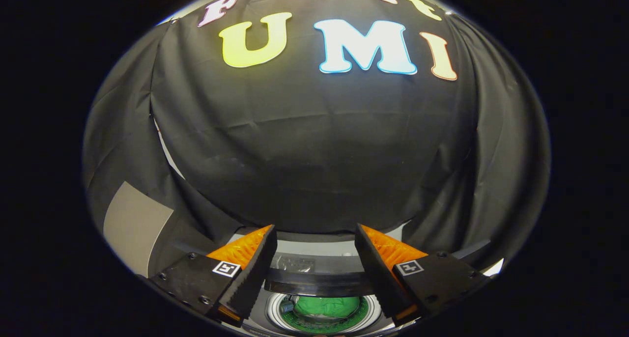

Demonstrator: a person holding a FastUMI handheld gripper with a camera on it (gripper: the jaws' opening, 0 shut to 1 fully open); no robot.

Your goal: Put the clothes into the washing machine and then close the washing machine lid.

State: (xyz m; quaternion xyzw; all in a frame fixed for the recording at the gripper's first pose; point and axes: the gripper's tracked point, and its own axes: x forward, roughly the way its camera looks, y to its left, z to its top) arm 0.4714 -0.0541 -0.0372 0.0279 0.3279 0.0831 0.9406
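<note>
Claw (314, 238) spread wide, holding nothing, green clothes (327, 307) inside washing machine (314, 283) drum below, lid (314, 284) raised

So the one camera rides on the gripper (314, 231), looking forward along its spread fingers, pretty level at the booth's far cloth wall (314, 140). It sits just above the washing machine (322, 278), whose open drum (324, 311) shows close below.

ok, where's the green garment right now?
In the gripper view, the green garment lies inside the washing machine drum, below the dark lid edge, seen between the open gripper fingers.
</note>
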